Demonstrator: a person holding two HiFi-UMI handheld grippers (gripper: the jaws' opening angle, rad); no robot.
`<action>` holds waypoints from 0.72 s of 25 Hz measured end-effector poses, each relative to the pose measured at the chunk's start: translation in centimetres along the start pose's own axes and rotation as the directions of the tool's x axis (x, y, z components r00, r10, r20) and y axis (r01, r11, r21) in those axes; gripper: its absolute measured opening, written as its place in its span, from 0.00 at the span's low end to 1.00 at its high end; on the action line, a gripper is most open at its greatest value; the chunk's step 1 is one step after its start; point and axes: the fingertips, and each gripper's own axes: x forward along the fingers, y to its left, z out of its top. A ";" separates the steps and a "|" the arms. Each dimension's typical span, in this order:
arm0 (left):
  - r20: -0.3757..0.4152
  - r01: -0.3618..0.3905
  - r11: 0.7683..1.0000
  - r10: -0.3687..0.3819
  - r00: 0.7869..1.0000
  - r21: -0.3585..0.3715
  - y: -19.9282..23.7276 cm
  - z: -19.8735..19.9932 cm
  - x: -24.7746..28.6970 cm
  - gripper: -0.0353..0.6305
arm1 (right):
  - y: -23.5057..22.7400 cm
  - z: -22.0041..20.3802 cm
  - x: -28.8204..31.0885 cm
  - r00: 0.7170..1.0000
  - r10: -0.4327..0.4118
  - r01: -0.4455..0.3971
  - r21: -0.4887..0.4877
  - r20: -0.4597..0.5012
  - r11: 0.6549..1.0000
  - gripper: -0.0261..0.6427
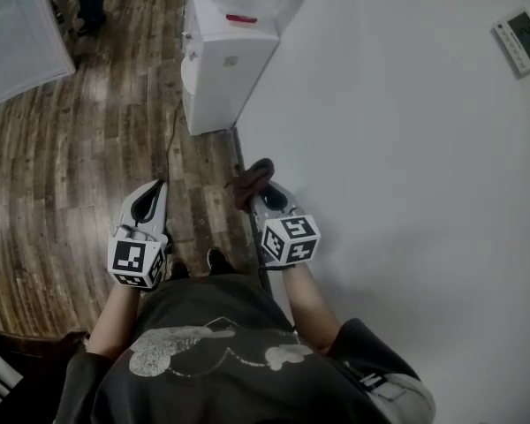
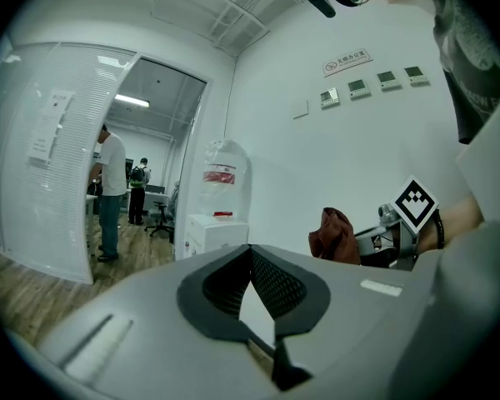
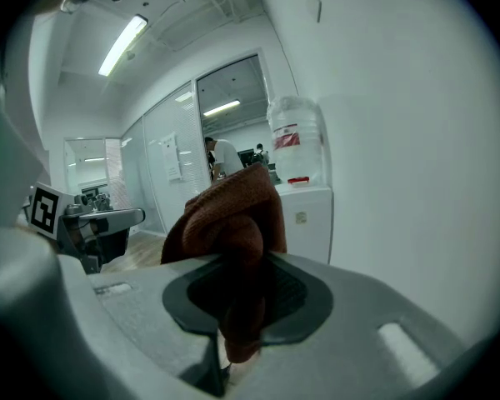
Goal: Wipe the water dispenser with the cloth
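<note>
The white water dispenser [image 1: 223, 64] stands against the wall ahead, with a clear bottle [image 2: 221, 173] on top. It also shows in the right gripper view, where the water dispenser [image 3: 307, 211] is past the jaws. A brown cloth [image 1: 250, 180] is bunched up in my right gripper [image 1: 261, 189], which is shut on it. In the right gripper view the cloth [image 3: 230, 219] fills the jaws and hides most of them. My left gripper [image 1: 147, 203] hangs level with the right one, over the floor, its jaws together with nothing in them. Both are well short of the dispenser.
A white wall [image 1: 397, 148] runs along the right, with small panels [image 1: 521, 41] on it. A dark cord [image 1: 178, 117] lies on the wooden floor [image 1: 71, 175]. A glass partition [image 2: 50, 157] stands to the left; people [image 2: 111, 192] stand beyond the doorway.
</note>
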 end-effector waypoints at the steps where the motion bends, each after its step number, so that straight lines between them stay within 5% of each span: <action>1: 0.003 0.006 1.000 -0.006 1.000 0.005 0.3 0.0 -0.2 0.08 | 0.2 -0.3 0.0 1.000 -0.012 0.012 0.006 0.001 1.000 0.13; 10: -0.001 0.030 0.999 -0.030 1.000 0.036 4.1 -0.3 0.8 0.08 | -1.0 -2.2 0.5 0.993 -0.122 0.122 0.066 -0.004 0.990 0.13; 18: -0.042 0.048 0.997 -0.046 0.998 0.061 5.5 -0.7 8.4 0.08 | -8.0 0.2 7.6 0.985 -0.171 0.168 0.113 0.016 0.979 0.13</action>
